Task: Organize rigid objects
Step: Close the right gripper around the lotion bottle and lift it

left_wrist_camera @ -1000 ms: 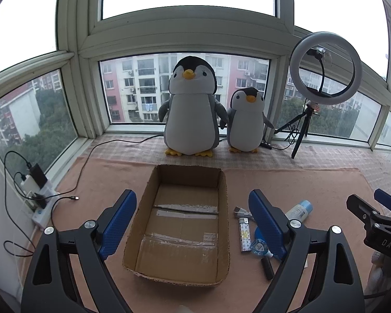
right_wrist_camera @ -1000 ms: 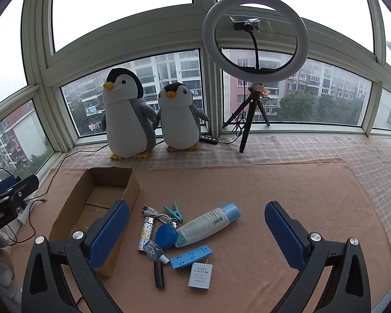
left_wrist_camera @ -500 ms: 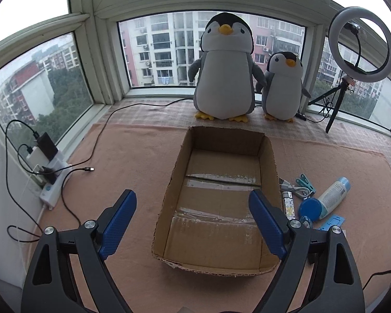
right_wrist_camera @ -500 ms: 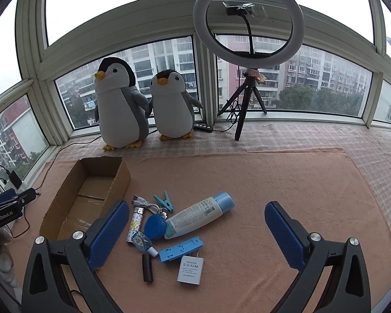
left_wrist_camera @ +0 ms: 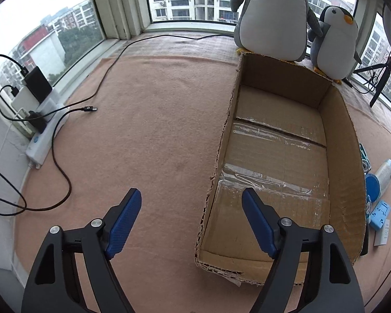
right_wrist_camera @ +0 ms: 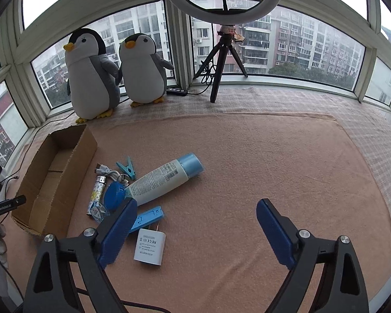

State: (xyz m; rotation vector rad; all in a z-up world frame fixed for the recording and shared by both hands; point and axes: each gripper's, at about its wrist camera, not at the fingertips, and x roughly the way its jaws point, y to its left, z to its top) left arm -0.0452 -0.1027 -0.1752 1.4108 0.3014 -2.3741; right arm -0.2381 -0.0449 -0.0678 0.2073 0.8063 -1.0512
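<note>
Both wrist views tilt down, sharing the cardboard box (left_wrist_camera: 286,156).

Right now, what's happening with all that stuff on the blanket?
A person is holding two tools over a pink blanket, getting ready to tidy. Both tools hold nothing, and their jaws are closing. The left tool sits over the near left corner of an empty cardboard box. The right tool is near a small pile beside the box: a spray bottle, a white charger, a blue clothespin and other small bits.

Soft overcast window daylight, faint shadows, sharp focus, fisheye-bent edges
</note>
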